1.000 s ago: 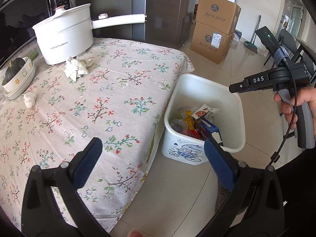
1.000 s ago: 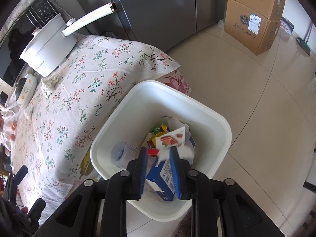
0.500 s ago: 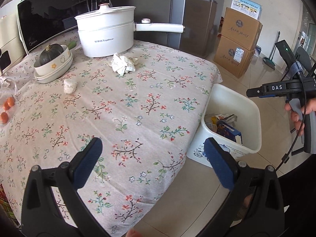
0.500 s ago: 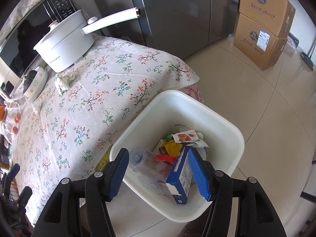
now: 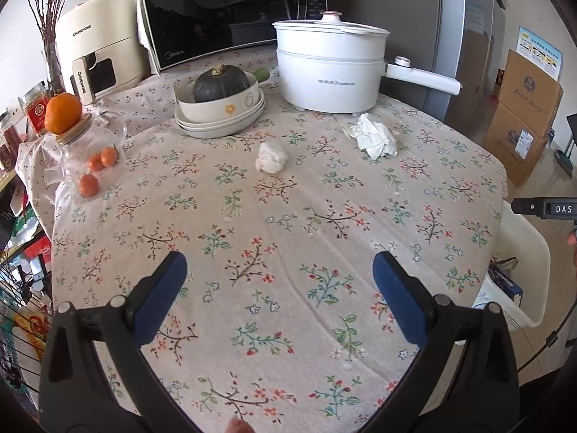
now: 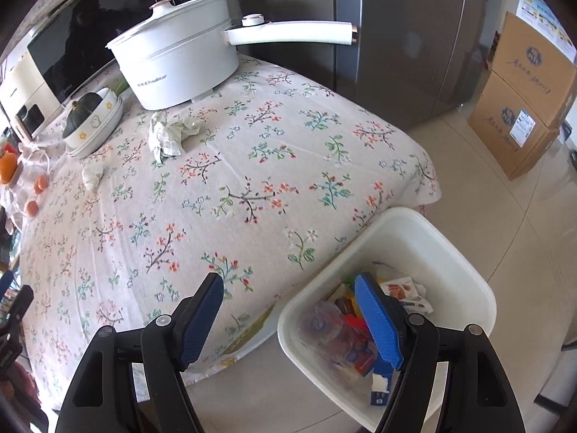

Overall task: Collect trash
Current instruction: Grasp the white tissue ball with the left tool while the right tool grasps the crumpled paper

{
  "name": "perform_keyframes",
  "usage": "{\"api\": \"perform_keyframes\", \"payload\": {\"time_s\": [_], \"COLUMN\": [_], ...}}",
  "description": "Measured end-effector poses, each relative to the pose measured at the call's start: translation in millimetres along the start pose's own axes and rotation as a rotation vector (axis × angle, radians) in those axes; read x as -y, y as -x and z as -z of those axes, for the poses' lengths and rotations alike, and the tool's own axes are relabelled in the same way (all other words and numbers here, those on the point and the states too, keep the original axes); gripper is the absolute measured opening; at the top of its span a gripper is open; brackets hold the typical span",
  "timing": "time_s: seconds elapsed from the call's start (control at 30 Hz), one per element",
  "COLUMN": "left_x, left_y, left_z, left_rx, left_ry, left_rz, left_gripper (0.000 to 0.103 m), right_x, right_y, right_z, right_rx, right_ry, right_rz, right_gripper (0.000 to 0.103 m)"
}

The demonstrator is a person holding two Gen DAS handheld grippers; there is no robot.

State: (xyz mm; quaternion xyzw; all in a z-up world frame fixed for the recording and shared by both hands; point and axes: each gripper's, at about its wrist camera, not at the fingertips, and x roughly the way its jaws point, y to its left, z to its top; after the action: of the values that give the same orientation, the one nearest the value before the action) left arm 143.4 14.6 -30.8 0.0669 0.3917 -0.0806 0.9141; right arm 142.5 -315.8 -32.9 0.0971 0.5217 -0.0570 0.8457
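Two pieces of trash lie on the floral tablecloth: a crumpled white tissue (image 5: 375, 135) (image 6: 169, 133) in front of the white pot, and a smaller white paper wad (image 5: 271, 157) (image 6: 92, 175) near the stacked bowls. The white trash bin (image 6: 429, 238) (image 5: 530, 252) stands on the floor at the table's right edge, holding wrappers, a plastic cup and a blue carton (image 6: 378, 382). My left gripper (image 5: 279, 290) is open and empty over the table's near part. My right gripper (image 6: 288, 310) is open and empty, between table edge and bin.
A white electric pot (image 5: 330, 66) with a long handle, stacked bowls with a dark squash (image 5: 220, 84), a microwave (image 5: 223, 7), a cream appliance (image 5: 97, 47), and a glass jar with oranges (image 5: 84, 148) stand at the back and left. Cardboard boxes (image 6: 523, 108) sit on the floor.
My right gripper opened and let the blue carton fall into the bin, then pulled up and left. My left gripper swung left from the bin to face the table.
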Motion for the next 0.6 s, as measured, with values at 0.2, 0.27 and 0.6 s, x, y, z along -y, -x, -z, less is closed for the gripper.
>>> {"api": "perform_keyframes", "payload": {"time_s": [0.2, 0.27, 0.6], "left_x": [-17.4, -18.4, -23.1], "left_y": [-42.4, -58.3, -134.9], "left_z": [-27.1, -37.6, -72.6], "left_rx": [0.033, 0.044, 0.029], "left_ry": [0.002, 0.009, 0.086], "left_rz": [-0.012, 0.013, 0.098], "left_gripper": [0.102, 0.102, 0.079], "right_x": [-40.9, -54.8, -111.0], "right_y": [-31.1, -43.6, -99.7], "right_z": [-38.5, -49.4, -87.7], "right_rx": [0.051, 0.055, 0.082], "right_ry": [0.074, 0.093, 0.184], "right_rz": [-0.032, -0.059, -0.130], "right_gripper": [0.077, 0.077, 0.077]}}
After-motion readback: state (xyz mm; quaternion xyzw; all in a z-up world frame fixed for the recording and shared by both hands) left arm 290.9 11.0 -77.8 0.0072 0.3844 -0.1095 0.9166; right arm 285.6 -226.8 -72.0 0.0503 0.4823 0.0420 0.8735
